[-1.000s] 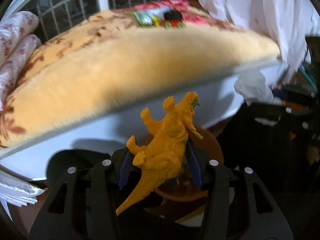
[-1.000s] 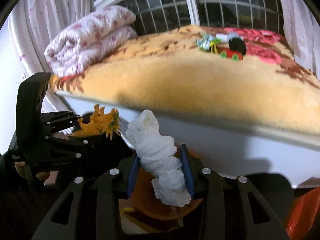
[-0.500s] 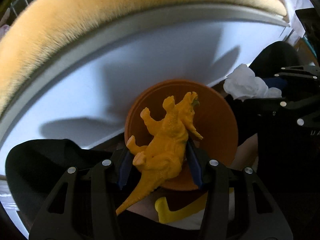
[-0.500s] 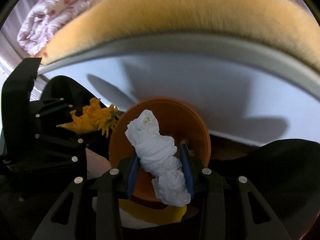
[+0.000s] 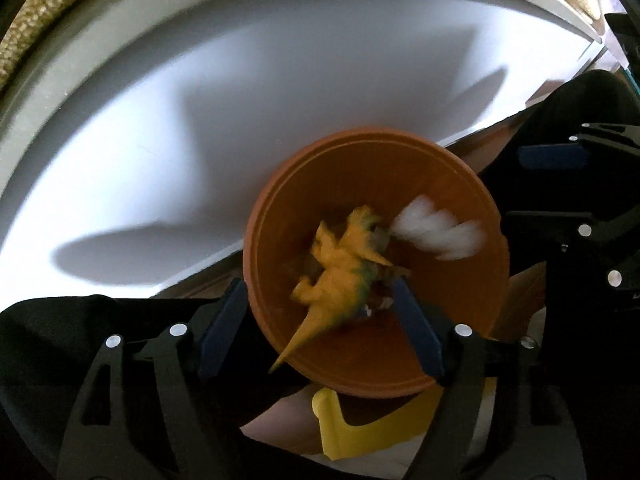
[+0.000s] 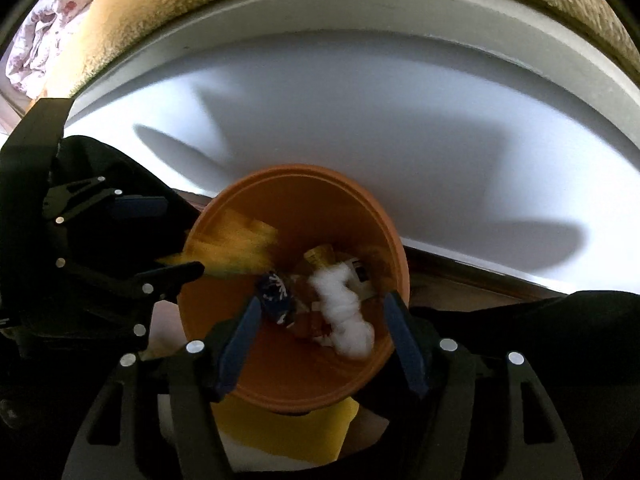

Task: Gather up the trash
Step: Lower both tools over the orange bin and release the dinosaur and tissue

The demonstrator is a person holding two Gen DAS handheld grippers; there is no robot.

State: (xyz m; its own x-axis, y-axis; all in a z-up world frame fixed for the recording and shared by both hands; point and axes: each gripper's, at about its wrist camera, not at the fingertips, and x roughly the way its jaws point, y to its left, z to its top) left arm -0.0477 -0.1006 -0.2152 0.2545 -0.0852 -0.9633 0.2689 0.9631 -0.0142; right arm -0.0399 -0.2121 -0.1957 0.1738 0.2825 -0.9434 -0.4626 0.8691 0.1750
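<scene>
An orange round bin (image 5: 472,344) stands on the floor against the white bed side. My left gripper (image 5: 320,320) is open above it. The orange toy dinosaur (image 5: 340,276) is blurred, falling free between the spread fingers into the bin. My right gripper (image 6: 320,328) is open above the same bin (image 6: 296,376). The white crumpled tissue (image 6: 344,312) falls free inside the bin; it also shows blurred in the left wrist view (image 5: 440,236). The dinosaur shows as a yellow blur in the right wrist view (image 6: 236,248). Other scraps lie at the bin's bottom.
The white bed frame (image 5: 240,120) with the orange blanket edge (image 6: 240,20) rises right behind the bin. A yellow plastic object (image 5: 360,428) lies on the floor in front of the bin. A rolled floral quilt (image 6: 52,36) lies on the bed at far left.
Both grippers tipped down over the bin and opened. The dinosaur left the left gripper and the tissue left the right gripper; both are dropping into the bin.
</scene>
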